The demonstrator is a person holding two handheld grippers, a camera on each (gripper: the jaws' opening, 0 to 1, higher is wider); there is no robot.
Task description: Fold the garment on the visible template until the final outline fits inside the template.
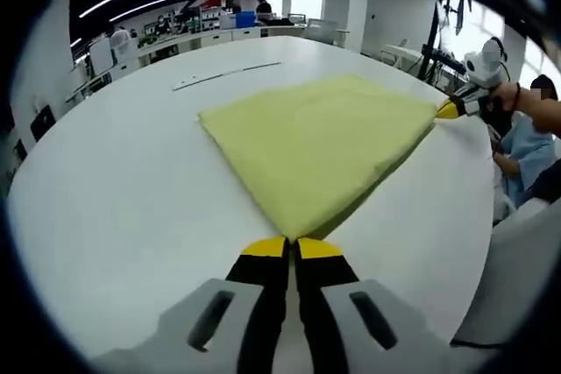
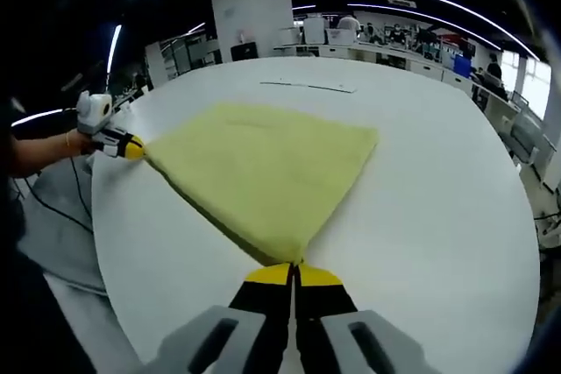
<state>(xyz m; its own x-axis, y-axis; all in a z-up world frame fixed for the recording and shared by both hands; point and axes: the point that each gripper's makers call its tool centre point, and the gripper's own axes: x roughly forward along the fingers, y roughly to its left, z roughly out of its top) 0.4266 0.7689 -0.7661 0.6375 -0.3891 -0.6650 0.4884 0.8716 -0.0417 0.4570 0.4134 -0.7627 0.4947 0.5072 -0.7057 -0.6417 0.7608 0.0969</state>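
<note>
**Two low views, facing across one cloth**

Left gripper view: low over the white surface (image 1: 114, 208), looking along its jaws at the near corner of the yellow garment (image 1: 320, 142); the right gripper (image 1: 449, 110) sits at the far corner. Right gripper view: same low, close angle from the opposite corner, left gripper (image 2: 131, 148) beyond. Both views share the garment, the surface and the office behind.

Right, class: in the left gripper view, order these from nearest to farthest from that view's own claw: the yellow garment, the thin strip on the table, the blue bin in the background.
1. Yellow garment: its near corner is pinched in the left claw.
2. Thin strip: on the white table, beyond the garment, upper left.
3. Blue bin: on the back counters, past the table.
</note>
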